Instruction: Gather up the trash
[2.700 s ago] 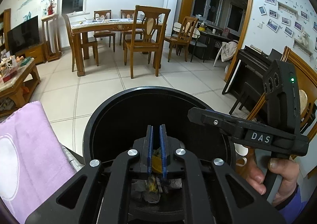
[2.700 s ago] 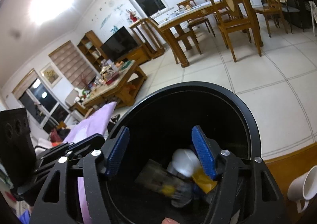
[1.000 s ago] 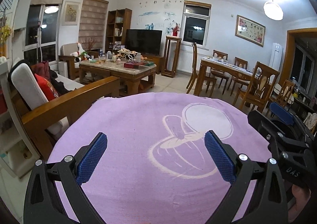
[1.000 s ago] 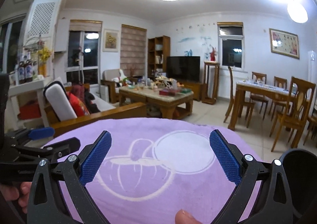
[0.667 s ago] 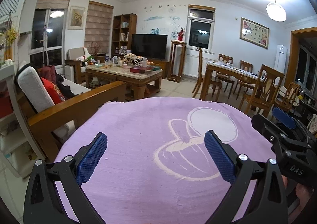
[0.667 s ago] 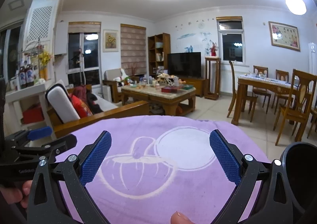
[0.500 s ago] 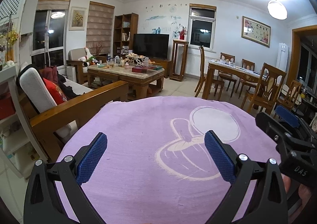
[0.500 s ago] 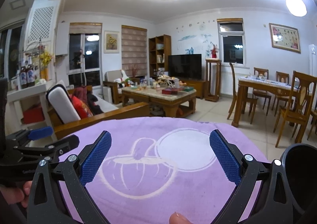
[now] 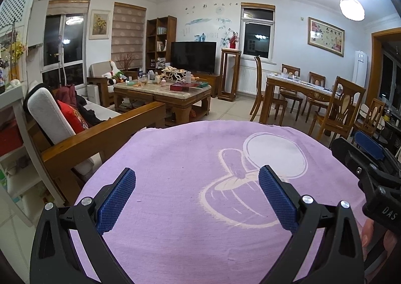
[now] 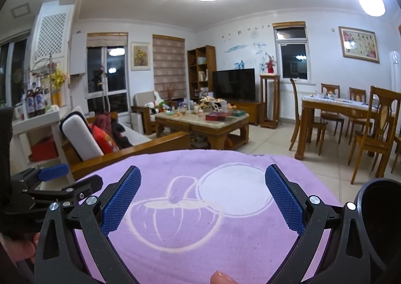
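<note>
Both claws, left claw [image 9: 196, 195] and right claw [image 10: 201, 197], now wide open and empty over the purple worktop [image 9: 175, 158], trash dropped in black bin [image 10: 381, 208] at right, so collection looks done.

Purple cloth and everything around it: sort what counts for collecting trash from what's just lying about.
For the job:
- black bin, at the right edge of the right wrist view
- left tongs, open, empty
- right tongs, open, empty

Just lying about:
- purple cloth, no trash visible on it
- coffee table, cluttered
- sofa
- dining table
- TV
</note>
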### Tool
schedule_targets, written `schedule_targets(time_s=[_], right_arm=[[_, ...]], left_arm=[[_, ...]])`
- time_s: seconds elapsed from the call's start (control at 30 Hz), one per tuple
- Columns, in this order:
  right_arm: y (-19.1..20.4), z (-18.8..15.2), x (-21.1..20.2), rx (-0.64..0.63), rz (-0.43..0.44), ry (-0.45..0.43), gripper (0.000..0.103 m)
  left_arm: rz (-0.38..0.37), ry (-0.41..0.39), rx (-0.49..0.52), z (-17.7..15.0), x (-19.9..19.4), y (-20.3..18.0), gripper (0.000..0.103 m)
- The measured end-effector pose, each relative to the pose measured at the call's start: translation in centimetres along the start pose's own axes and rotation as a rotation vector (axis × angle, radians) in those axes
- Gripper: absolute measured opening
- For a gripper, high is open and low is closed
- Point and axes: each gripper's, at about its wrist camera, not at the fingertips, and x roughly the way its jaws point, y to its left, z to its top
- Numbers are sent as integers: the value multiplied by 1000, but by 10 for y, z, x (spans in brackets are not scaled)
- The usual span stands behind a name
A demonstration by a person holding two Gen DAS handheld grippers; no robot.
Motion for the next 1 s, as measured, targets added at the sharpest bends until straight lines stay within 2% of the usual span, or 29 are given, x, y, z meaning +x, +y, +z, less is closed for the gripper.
schedule_targets(time_s=[1.0], right_arm=[[3, 2, -1, 5, -7, 5, 98]], left_arm=[[-3, -2, 11, 2, -4, -3, 98]])
